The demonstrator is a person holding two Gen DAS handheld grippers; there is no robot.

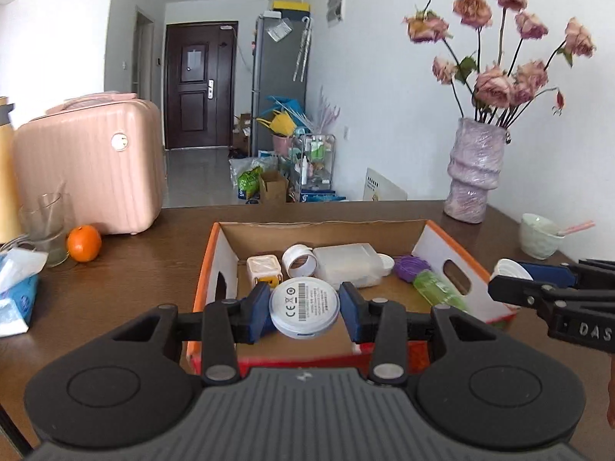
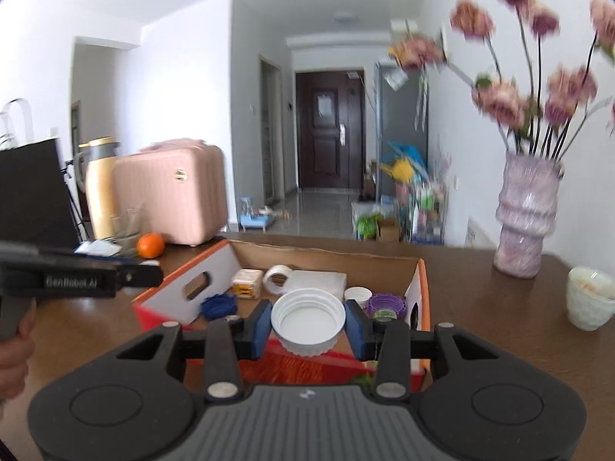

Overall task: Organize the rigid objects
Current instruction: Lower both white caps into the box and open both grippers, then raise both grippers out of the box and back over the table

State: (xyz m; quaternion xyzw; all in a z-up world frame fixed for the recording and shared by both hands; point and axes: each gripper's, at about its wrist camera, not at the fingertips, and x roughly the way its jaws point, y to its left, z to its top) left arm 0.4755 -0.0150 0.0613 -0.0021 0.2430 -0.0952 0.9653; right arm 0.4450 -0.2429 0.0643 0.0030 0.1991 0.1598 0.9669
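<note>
Left tool point(image 1: 303, 313) grips a round white disc point(image 1: 303, 306) by its rim, held above the near end of the cardboard box point(image 1: 457, 247); right tool point(image 2: 308, 324) clamps a white ribbed lid point(image 2: 308, 320) over the same box. Risk: narrow rim holds may slip, or the tools may collide, being close together. Box floor is crowded at the far end; near end open. Vase point(image 2: 526, 219) stands well clear on the tabletop point(image 1: 127, 280).

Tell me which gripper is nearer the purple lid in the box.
Right. The right gripper, shut on a white lid, hangs just beside the purple lid. The left gripper, shut on a round white device, is over the cardboard box's near-left part, farther off.
</note>
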